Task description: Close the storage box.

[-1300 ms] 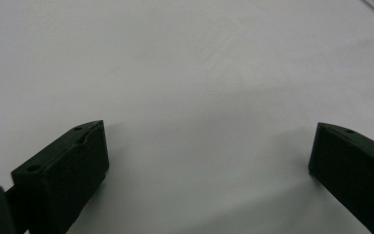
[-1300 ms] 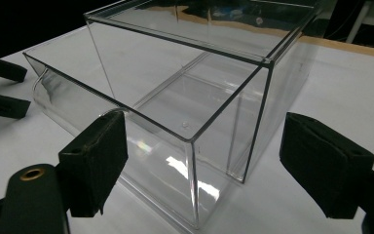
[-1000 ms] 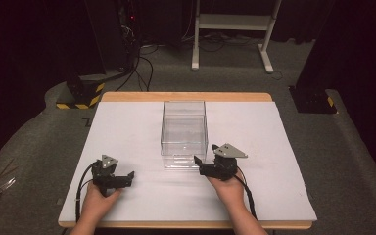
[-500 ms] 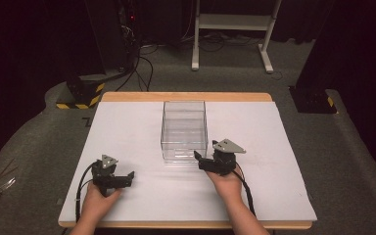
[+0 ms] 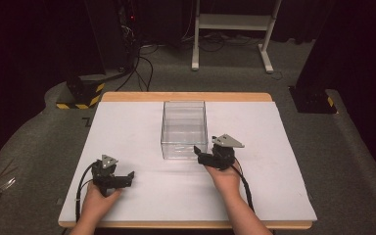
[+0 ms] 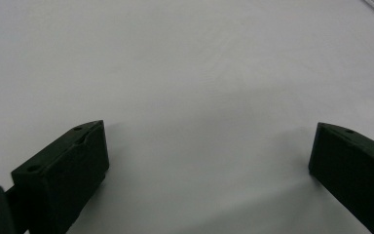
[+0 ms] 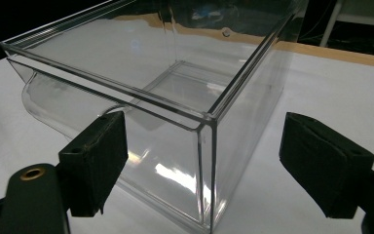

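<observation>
Clear plastic box (image 5: 184, 129) mid tabletop (image 5: 127, 122), right claw (image 5: 200, 154) at its near right corner.
R claw wide open, box corner between jaws, nothing gripped. Left claw (image 5: 126, 177) well apart near front-left, wide open w/ nothing held, low over bare white surface.

A white table (image 5: 284, 191) with a wooden edge stands on grey carpet (image 5: 39, 147). Behind it are a white metal frame (image 5: 232, 22), black cables (image 5: 142, 63) and a yellow-black striped base (image 5: 81, 93).
</observation>
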The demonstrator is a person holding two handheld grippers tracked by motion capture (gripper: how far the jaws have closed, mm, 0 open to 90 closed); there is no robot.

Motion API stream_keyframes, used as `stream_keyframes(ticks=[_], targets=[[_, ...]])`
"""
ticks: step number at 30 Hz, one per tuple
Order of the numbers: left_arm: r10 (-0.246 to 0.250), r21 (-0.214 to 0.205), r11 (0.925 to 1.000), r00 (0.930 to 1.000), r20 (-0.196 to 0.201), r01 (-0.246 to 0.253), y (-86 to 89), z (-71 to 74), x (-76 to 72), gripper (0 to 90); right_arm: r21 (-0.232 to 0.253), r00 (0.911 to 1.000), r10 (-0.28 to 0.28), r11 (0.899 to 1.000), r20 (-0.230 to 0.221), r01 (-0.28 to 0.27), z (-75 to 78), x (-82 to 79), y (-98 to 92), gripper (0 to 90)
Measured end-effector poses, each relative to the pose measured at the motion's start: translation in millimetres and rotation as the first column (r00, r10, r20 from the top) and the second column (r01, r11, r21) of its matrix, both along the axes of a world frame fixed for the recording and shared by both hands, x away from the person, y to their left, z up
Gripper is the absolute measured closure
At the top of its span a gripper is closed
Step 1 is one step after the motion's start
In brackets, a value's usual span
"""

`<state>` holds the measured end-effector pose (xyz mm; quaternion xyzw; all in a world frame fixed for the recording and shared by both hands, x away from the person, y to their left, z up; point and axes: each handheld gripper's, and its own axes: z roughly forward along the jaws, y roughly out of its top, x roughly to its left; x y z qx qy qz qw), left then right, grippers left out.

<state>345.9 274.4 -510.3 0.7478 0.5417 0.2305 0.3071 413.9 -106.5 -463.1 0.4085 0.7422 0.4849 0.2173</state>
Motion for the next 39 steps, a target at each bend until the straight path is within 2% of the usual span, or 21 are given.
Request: stream_keyframes(ticks=[23, 33, 39], targets=[[0.0, 0.002, 1.0, 1.0, 0.001, 0.0, 0.0, 0.0, -0.1, 1.3, 0.006, 0.9993, -0.037, 0.999, -0.003, 0.037, -3.4, 20.4, 4.6, 18.6], [0.0, 0.002, 1.0, 1.0, 0.001, 0.0, 0.0, 0.0, -0.1, 1.3, 0.0, 0.9997, -0.025, 1.0, -0.008, 0.025, -2.5, 18.6, 2.9, 19.4], [0.003, -0.001, 1.0, 1.0, 0.003, -0.003, -0.2, -0.2, -0.1, 1.3, 0.007, 0.9999, -0.006, 1.0, -0.008, 0.006, -1.5, 7.0, -3.4, 19.4]])
